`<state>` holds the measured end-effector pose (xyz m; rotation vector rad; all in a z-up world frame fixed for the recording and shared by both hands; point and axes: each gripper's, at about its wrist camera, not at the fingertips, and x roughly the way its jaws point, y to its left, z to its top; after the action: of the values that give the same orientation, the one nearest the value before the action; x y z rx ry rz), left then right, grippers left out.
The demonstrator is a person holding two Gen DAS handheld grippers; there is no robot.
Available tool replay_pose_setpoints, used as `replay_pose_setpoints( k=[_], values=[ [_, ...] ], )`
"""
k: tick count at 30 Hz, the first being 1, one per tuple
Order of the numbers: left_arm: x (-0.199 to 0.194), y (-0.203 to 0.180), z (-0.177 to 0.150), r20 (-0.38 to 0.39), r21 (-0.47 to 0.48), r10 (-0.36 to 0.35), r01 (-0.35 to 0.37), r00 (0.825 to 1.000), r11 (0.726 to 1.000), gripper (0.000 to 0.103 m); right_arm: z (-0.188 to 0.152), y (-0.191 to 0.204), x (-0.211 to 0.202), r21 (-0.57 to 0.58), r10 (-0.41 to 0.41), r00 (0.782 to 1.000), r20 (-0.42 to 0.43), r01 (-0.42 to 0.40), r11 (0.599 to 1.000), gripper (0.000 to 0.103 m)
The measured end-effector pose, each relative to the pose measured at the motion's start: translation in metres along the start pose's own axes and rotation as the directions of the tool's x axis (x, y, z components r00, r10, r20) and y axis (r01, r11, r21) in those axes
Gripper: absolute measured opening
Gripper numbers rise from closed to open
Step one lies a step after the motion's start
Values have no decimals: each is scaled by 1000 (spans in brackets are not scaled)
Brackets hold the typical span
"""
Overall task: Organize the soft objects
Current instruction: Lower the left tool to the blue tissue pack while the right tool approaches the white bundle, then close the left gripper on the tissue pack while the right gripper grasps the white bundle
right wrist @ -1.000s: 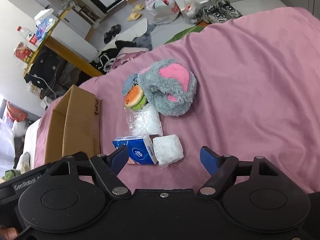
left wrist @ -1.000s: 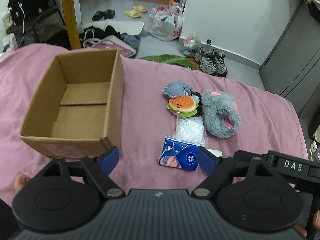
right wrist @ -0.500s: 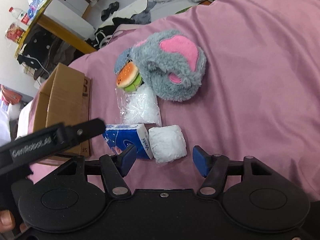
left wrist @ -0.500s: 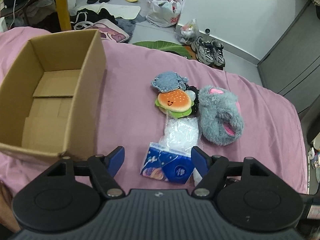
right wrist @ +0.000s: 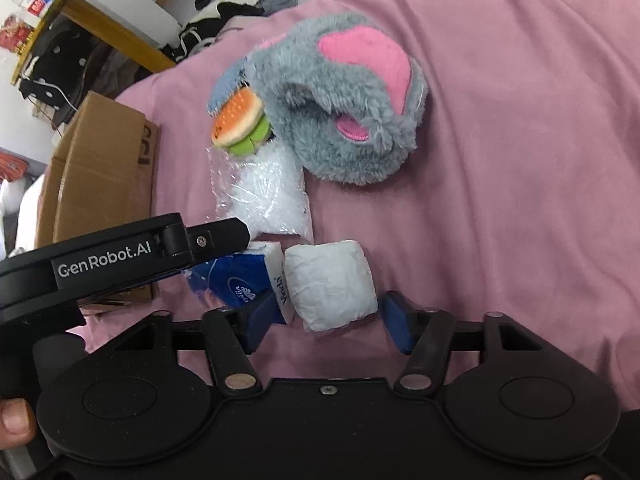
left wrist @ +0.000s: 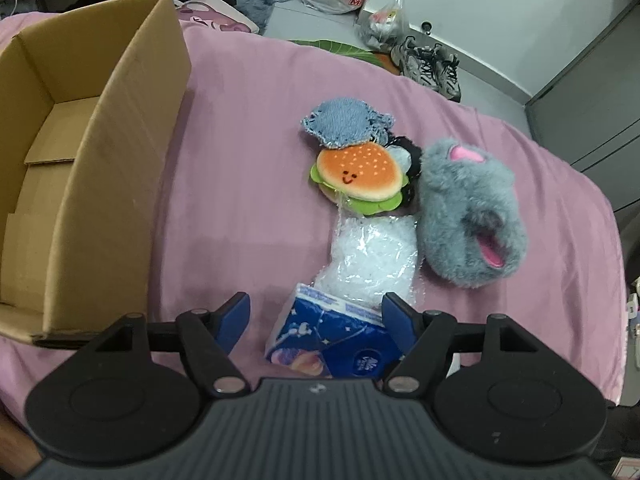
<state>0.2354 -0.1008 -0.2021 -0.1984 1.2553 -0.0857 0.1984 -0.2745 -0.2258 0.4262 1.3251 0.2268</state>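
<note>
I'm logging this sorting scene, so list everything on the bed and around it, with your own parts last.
cardboard box: 1, brown, open, left side of bed
denim patch: 1, blue, behind burger
burger plush: 1, orange and green, mid-bed
fluffy slipper: 1, grey with pink, right of burger
clear bag: 1, white filling, below burger
tissue pack: 1, blue, between left gripper's fingers
white wrapped pack: 1, beside tissue pack
bedsheet: 1, pink
sneakers: pair, grey, on floor
left gripper: 1, black, blue pads, open
right gripper: 1, closing around white pack
</note>
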Motion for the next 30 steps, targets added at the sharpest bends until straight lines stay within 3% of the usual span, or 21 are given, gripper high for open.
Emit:
replay_pose_setpoints(
  k=[5,11,19,23,30],
  values=[
    [6,3,0,-28,-22,-11,10,1000,1000,73,-2,-9,-8,25,-4,1000,27,3,1000,44],
    [17,2,-7,-97,-19,-12,11,995,1000,74,-9,-10,-20,19,-64,996,64,63,998,44],
    [4,4,-15,-72,-18,-33,32,997,999,74,-20,-7,-48,-4,-170,974,149,172,985,44],
    [0,2,-23,-63,17,-38,39,997,999,75,-18,-23,-56,91,-156,975,160,142,986,44],
    [7,-9,-37,-63,89,-51,57,997,994,76,-17,-16,-55,89,-179,967,181,165,982,44]
  ],
)
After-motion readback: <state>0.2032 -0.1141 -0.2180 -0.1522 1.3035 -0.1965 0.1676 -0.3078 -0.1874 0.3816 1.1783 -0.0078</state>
